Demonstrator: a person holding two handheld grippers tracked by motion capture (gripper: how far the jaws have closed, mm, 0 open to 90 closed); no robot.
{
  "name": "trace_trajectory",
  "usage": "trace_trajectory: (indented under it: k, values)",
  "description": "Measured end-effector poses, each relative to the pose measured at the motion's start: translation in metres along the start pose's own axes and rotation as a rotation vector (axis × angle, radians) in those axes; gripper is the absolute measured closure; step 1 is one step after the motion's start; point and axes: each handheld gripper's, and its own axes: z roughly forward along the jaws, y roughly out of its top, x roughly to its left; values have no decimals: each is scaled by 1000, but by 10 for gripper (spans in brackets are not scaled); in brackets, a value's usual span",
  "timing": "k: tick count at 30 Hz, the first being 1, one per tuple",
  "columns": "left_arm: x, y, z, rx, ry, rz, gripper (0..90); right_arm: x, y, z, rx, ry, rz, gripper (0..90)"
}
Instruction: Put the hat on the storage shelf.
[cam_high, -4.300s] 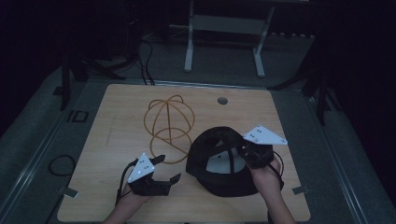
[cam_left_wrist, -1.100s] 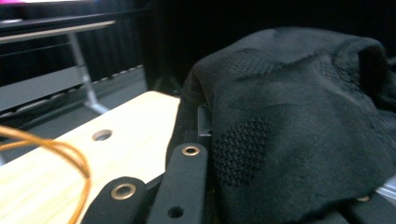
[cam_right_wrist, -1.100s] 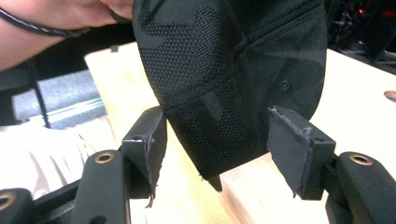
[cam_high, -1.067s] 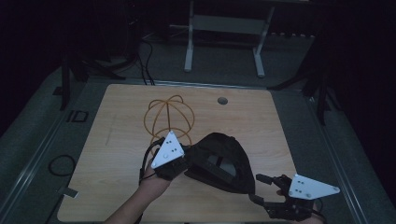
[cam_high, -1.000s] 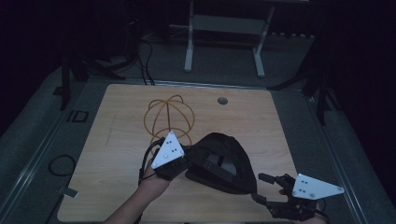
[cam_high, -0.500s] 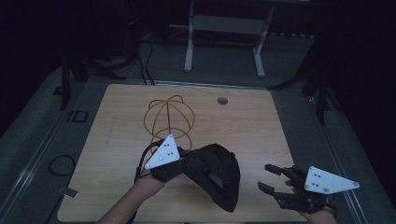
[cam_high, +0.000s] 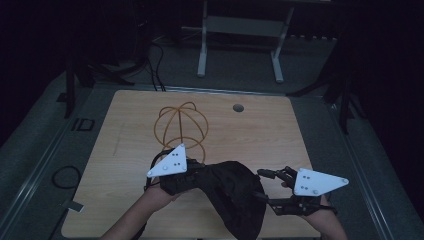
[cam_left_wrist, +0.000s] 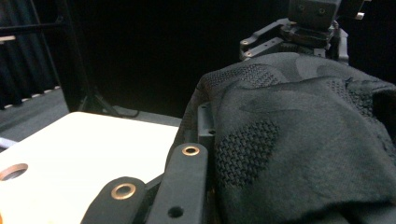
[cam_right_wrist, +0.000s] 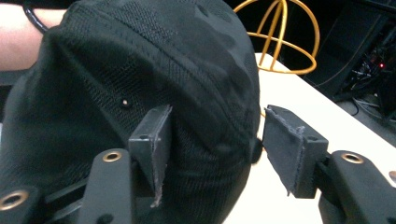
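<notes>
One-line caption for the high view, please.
Left gripper lifts a black cap off the wooden table; open right gripper beside it.

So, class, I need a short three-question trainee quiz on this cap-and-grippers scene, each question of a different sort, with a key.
1. True or false: the left gripper is shut on the black cap.
2. What stands behind the cap: A) gold wire stand, B) mug, C) book?
3. How do the right gripper's jaws stand?

Key:
1. True.
2. A.
3. Apart, the cap's crown between them, the right-hand pad clear of it.
</notes>
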Motion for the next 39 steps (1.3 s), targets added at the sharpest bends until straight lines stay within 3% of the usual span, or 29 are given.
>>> trace_trajectory:
  k: [5, 9, 12, 14, 20, 25, 30, 36, 39]
  values:
    - [2, 0, -2, -9, -8, -12, 887, 3, 5, 6, 2, 24, -71, 509]
    - [1, 1, 1, -3, -6, -14, 887, 5, 7, 9, -21, 42, -76, 676]
    - [2, 0, 2, -4, -8, -24, 887, 6, 7, 13, 12, 55, -88, 817]
    - [3, -1, 2, 5, 2, -22, 886, 7, 7, 16, 29, 51, -84, 863]
    - [8, -4, 2, 32, 13, -41, 884, 5, 8, 15, 19, 45, -53, 875]
    - [8, -1, 1, 30, 20, -34, 874, 1, 10, 8, -38, 68, 0, 878]
    - [10, 2, -3, 35, 36, -36, 681, -3, 11, 1, -67, 56, 23, 877]
    - [6, 2, -8, 63, 88, 8, 576, -11, 10, -12, -97, 5, 64, 877]
    - [5, 2, -9, 77, 113, 19, 576, -13, 10, -15, -103, -17, 70, 877]
